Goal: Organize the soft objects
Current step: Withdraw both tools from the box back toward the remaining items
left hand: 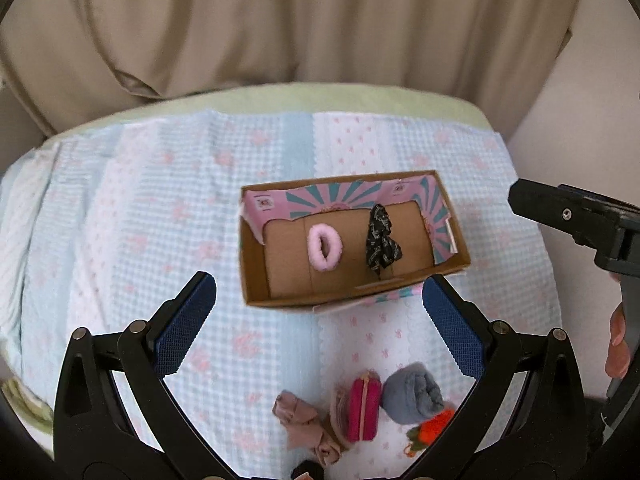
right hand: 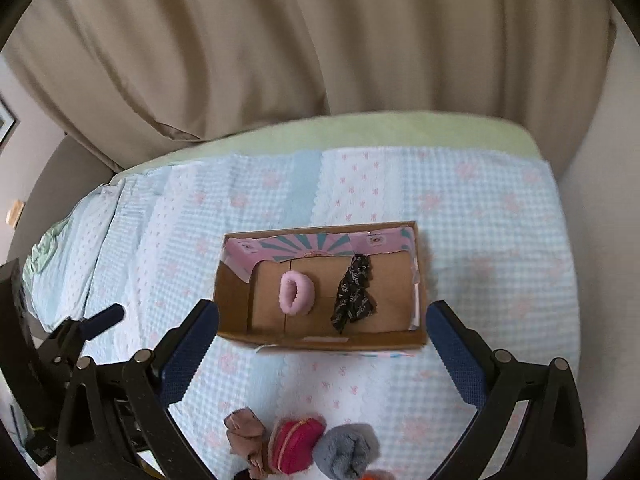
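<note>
An open cardboard box lies on the quilted bed cover. Inside it are a fluffy pink scrunchie and a black patterned scrunchie. Near the front edge sit a beige cloth piece, a magenta zip pouch, a rolled grey towel and an orange knitted item. My left gripper is open above the cover, holding nothing. My right gripper is open too, hovering short of the box.
Beige curtains hang behind the bed. A green sheet edge shows at the far side. The right gripper's body with a hand's fingers is at right in the left wrist view; the left gripper's finger shows at left in the right wrist view.
</note>
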{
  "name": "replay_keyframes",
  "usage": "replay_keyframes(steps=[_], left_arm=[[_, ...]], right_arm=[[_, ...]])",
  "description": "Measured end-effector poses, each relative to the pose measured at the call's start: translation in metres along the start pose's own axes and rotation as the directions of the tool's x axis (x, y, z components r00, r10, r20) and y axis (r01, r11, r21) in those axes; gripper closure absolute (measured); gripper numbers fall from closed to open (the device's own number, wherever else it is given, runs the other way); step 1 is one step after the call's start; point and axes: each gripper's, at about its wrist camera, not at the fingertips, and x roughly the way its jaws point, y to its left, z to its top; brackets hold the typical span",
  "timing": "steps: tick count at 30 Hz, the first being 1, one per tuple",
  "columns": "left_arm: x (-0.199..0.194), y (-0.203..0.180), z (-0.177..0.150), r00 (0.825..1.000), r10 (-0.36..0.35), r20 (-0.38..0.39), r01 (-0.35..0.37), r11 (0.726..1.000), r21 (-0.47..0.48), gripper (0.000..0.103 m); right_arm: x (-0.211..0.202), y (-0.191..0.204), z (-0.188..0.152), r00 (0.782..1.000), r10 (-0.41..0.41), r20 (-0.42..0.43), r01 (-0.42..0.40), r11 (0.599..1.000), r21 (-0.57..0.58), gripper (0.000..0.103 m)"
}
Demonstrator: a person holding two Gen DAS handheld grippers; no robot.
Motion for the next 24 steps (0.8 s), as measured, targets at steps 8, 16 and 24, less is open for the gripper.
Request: replay_keyframes(steps=[8, 16, 24], left_arm=[[-0.080, 0.005, -0.048, 0.995, 0.020, 0.100, -0.013, 0.997, -0.073, 0.000], [-0.138, 0.016, -0.101, 0.985, 0.034, 0.169, -0.015, 0.994, -0.111, 0.000], [-0.164, 0.035, -0.167, 0.985, 0.018, 0.174, 0.006, 0.990, -0.138, 0.000]], right_arm=[[-0.070, 0.021, -0.046, 0.995, -0.022, 0.094, 0.030, 0.997, -0.077, 0.000], [-0.111, 0.033, -0.098, 0.989, 0.014, 0.148, 0.000, 0.995, -0.098, 0.000], [-0.131, 0.039, -0.160, 0.984, 0.048, 0.174, -0.039, 0.998, -0.053, 0.000]])
